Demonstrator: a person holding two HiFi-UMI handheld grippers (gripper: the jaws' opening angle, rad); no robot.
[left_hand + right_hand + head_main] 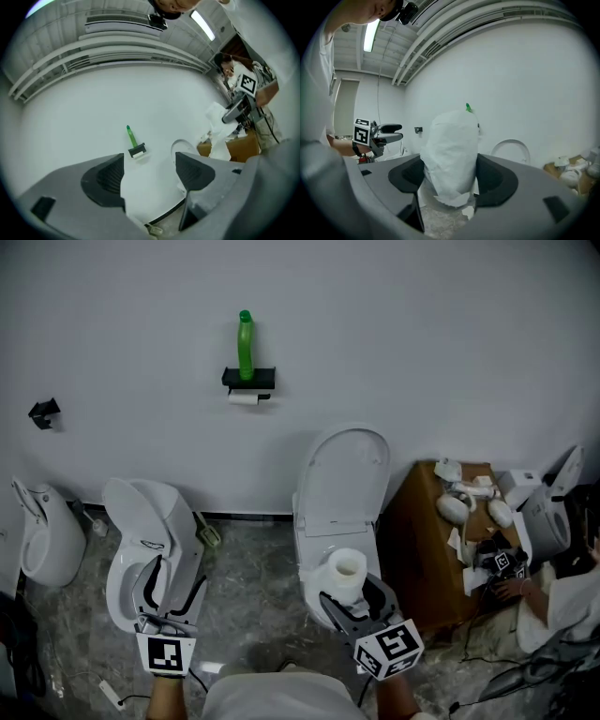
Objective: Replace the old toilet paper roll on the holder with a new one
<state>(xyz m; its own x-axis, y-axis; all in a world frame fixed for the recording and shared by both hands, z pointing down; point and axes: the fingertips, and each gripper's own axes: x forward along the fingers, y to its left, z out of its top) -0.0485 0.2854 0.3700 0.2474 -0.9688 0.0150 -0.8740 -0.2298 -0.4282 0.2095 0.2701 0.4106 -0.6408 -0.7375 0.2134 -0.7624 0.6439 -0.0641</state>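
High on the white wall hangs a black holder [248, 379] with a small old roll [244, 398] under it and a green bottle [245, 345] standing on top. My right gripper [356, 596] is shut on a full white toilet paper roll [345, 570], held in front of the middle toilet. In the right gripper view the roll [452, 150] fills the space between the pads and hides most of the holder. My left gripper [172, 585] is open with nothing in it, over the left toilet. Its view shows the holder [137, 150] far off between the jaws.
An open white toilet [150, 549] stands lower left and another toilet [342, 484] in the middle. A white fixture [42, 540] is at the far left. A brown box [422, 549] bearing white parts stands right, with a seated person [562, 606] beside it. A black bracket [43, 412] is on the wall.
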